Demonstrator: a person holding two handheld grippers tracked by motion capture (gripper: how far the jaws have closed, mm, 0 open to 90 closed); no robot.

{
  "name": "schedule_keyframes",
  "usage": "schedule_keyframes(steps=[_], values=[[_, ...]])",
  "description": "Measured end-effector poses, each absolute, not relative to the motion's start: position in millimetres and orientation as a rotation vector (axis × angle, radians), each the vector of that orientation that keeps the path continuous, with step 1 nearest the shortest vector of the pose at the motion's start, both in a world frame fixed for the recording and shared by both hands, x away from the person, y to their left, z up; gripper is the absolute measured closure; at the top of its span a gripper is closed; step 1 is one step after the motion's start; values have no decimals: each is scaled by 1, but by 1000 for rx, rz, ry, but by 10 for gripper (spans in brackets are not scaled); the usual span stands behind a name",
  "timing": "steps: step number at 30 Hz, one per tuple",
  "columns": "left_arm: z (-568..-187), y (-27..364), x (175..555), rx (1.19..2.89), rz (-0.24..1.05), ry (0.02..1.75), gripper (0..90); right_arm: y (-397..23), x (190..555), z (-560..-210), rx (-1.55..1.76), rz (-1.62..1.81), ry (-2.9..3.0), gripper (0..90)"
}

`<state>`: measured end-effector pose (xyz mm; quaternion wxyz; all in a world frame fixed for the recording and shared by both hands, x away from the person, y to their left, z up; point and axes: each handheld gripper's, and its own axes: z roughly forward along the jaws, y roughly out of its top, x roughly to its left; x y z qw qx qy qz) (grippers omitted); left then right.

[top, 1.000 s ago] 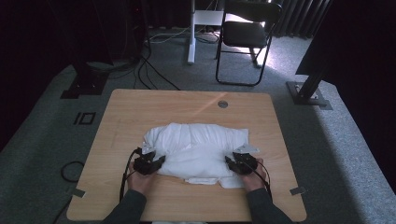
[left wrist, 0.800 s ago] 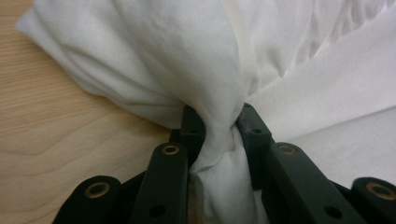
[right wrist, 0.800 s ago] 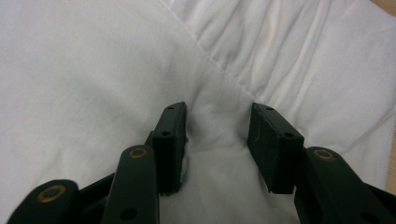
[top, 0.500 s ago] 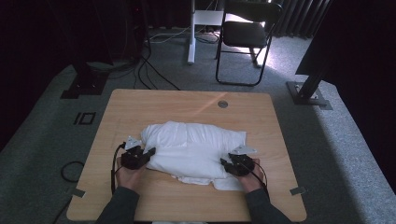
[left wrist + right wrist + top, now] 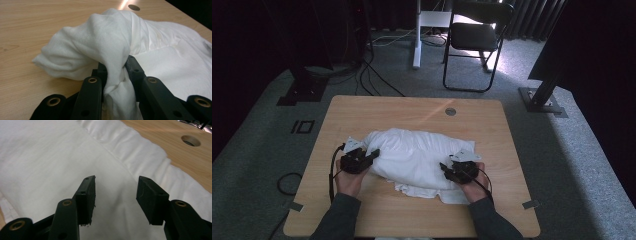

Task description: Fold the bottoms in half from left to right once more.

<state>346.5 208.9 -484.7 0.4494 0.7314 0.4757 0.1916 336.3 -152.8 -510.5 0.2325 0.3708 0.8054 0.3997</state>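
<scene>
White cloth (image 5: 414, 159) lies bunched mid-table (image 5: 377, 107), nearer the near edge. Left gripper (image 5: 373, 155) is clenched on a gathered fold at the cloth's left end. Right gripper (image 5: 116, 192), at the cloth's right end, has just been opening; jaws stand apart over flat fabric, nothing between them. Risk: 1-sided lifting drags the cloth leftward, and the thick fold may slip from the left pads (image 5: 133, 68)

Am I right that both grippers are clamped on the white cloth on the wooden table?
Not quite. Only the left gripper is clamped on the white cloth. The right gripper has its jaws apart with nothing between them, having just been opening above the cloth, as the right gripper view shows. The cloth does lie on the wooden table.
</scene>
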Motion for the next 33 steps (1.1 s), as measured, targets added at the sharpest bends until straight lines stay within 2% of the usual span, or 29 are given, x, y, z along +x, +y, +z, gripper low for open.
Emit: schedule_keyframes(steps=[14,19,21,27,30,33], values=[[-478,205,355,1805,468,1174,782,-127,347,-505,973,1127,2242,479],[-489,211,356,1824,450,1216,758,-127,352,-507,991,1122,2247,478],[-497,216,355,1805,426,1247,699,-128,353,-509,998,1110,2254,478],[-517,218,356,1809,354,1302,392,-133,352,-517,1015,1096,2268,479],[-525,214,360,1830,336,1337,300,-134,352,-518,1020,1097,2268,479],[-534,209,363,1863,318,1356,274,-136,351,-518,1021,1097,2267,478]])
